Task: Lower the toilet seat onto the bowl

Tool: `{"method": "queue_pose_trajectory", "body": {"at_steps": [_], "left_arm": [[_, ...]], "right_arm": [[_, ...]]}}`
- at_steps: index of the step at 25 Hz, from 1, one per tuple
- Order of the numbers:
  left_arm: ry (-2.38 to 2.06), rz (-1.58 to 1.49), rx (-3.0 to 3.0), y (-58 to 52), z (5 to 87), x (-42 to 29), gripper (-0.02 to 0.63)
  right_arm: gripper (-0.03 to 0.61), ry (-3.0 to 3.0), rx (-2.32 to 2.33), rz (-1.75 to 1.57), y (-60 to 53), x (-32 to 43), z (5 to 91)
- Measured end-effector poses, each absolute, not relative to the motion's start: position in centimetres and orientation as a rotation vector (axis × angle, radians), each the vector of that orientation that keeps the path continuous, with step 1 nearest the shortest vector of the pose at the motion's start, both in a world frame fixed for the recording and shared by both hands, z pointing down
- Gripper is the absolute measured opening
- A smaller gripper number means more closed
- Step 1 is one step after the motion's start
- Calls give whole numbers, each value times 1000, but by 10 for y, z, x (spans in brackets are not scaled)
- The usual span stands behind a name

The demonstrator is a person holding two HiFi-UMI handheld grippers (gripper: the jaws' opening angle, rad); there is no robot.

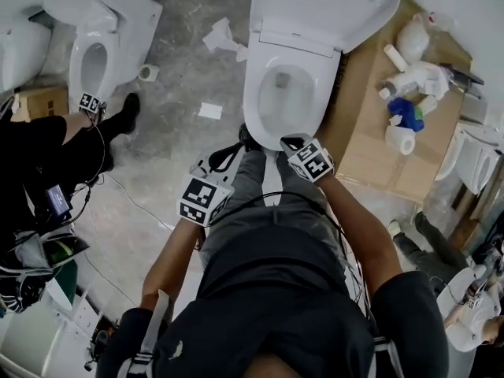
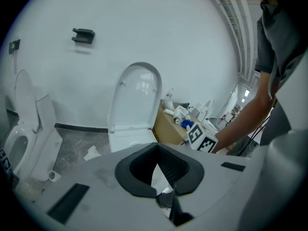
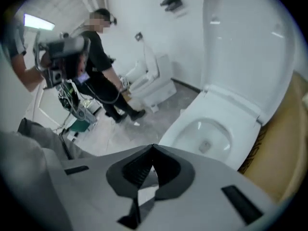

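A white toilet stands in front of me with its seat and lid raised upright against the wall, also seen as the seat and lid. Below it the bowl lies uncovered, as does the bowl in the right gripper view. My right gripper hovers just short of the bowl's front rim, jaws shut on nothing. My left gripper hangs lower and to the left over the floor by my knee, its jaws also shut and empty. It faces the raised lid.
A cardboard box carrying bottles and paper rolls stands right of the toilet. A second toilet is at the far left, with a person in black beside it. Paper scraps and a roll lie on the grey floor.
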State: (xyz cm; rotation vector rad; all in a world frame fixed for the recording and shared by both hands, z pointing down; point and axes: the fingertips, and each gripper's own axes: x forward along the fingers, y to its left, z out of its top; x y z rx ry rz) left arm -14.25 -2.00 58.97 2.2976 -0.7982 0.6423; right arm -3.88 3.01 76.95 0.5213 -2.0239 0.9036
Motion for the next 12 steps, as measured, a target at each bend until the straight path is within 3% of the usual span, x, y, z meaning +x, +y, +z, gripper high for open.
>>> {"method": "queue_pose_trajectory", "body": {"at_steps": [7,12], "left_arm": [[-786,636,2420,-29,541,-143,3],[-772,632,2496,-33,514,-141,3]], "right_arm": [[8,-2313,818,698,-27,-56,578],[8,-2401,932,570,-42,-58,496]]}}
